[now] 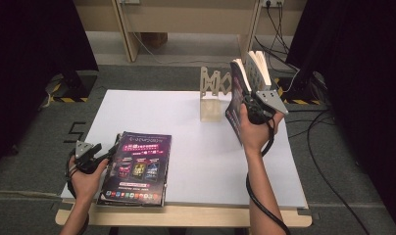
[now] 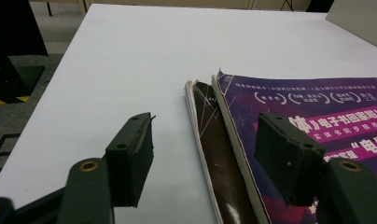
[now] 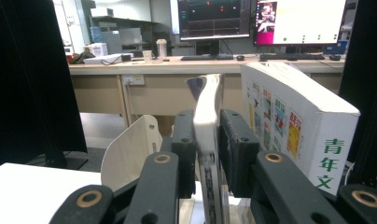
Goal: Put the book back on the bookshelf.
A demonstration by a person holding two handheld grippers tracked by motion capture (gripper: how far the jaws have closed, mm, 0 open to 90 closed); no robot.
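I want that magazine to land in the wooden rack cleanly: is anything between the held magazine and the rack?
Nothing visible blocks it. The right hand-held gripper holds the magazine upright beside the wooden rack, next to a book already standing there.

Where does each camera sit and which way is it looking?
High view: above the near table edge, facing forward and down at the table; both forearms show.
Left gripper view: on the left claw, looking along the tabletop at the stacked magazines; its open jaws show.
Right gripper view: on the right claw, facing the room's desks, jaws around a magazine.
Shared: high and left views both show the stacked magazines.
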